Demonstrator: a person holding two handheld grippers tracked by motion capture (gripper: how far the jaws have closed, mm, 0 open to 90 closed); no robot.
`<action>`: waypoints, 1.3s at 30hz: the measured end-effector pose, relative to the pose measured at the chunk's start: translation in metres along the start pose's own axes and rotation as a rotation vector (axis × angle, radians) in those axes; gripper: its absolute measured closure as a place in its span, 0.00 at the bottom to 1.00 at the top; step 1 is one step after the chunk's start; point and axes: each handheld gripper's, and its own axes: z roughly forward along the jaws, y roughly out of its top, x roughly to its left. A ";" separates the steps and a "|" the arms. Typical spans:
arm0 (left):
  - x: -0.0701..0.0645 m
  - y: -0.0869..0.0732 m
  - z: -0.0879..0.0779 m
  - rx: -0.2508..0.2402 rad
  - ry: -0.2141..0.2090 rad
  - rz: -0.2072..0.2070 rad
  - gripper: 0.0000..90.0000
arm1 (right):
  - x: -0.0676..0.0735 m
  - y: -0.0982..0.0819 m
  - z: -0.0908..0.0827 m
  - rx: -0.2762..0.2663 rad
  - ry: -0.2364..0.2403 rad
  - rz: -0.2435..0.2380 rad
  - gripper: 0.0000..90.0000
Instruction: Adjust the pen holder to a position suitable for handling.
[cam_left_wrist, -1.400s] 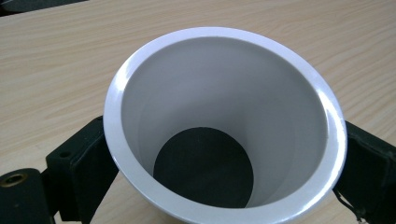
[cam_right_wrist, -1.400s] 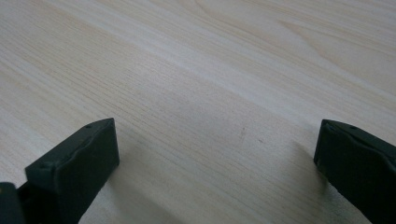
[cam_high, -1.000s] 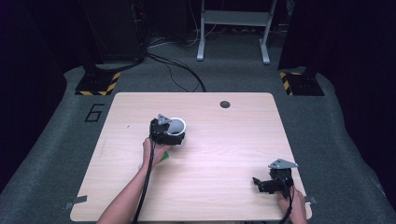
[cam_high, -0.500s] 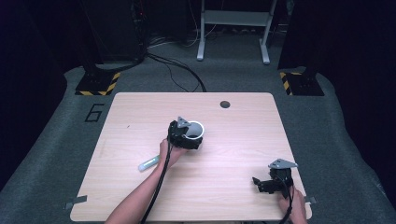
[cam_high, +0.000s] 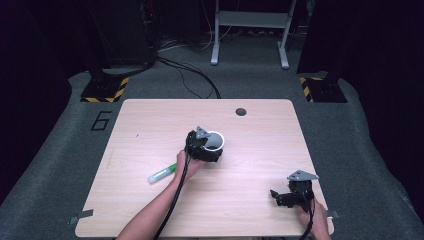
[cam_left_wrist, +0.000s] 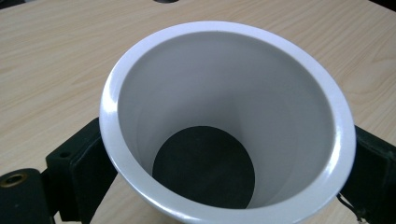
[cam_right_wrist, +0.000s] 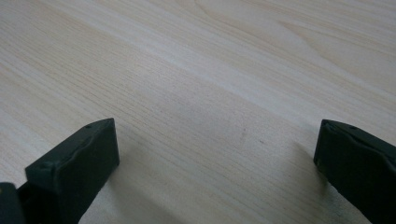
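1. One legible marking: a large figure "6" on the grey floor mat, just off the table's far-left corner. No brand or label can be read on the cup, the marker or either gripper.
2. Left gripper: near the table's middle in the high view, jaws pinching a white cup. In the left gripper view the cup sits upright between the two black jaws, one against each side of its wall, with the mouth open and a dark round bottom visible inside.
3. Right gripper: at the near-right corner of the table, low over the wood. In the right gripper view its jaws are spread wide with bare wood between them, holding nothing.
4. Marker: white body, green cap end, lying flat on the table, just left of the person's left hand and apart from the cup.
5. Surface: light wood-grain table with rounded corners and a dark round cable hole near its far edge.
6. Room: dark surroundings; yellow-and-black hazard stripes on stand bases at far left and far right; black cables across the floor; a grey metal frame beyond the table.
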 end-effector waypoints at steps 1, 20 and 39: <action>-0.001 0.001 0.001 0.001 -0.001 0.005 0.06 | 0.000 0.000 0.000 0.000 0.000 0.000 0.00; -0.004 -0.010 -0.018 0.063 -0.041 0.023 0.00 | 0.000 0.000 0.000 -0.001 0.000 -0.004 0.00; 0.027 -0.036 -0.099 0.051 -0.033 0.051 0.00 | 0.000 0.000 0.000 0.000 0.001 -0.002 0.00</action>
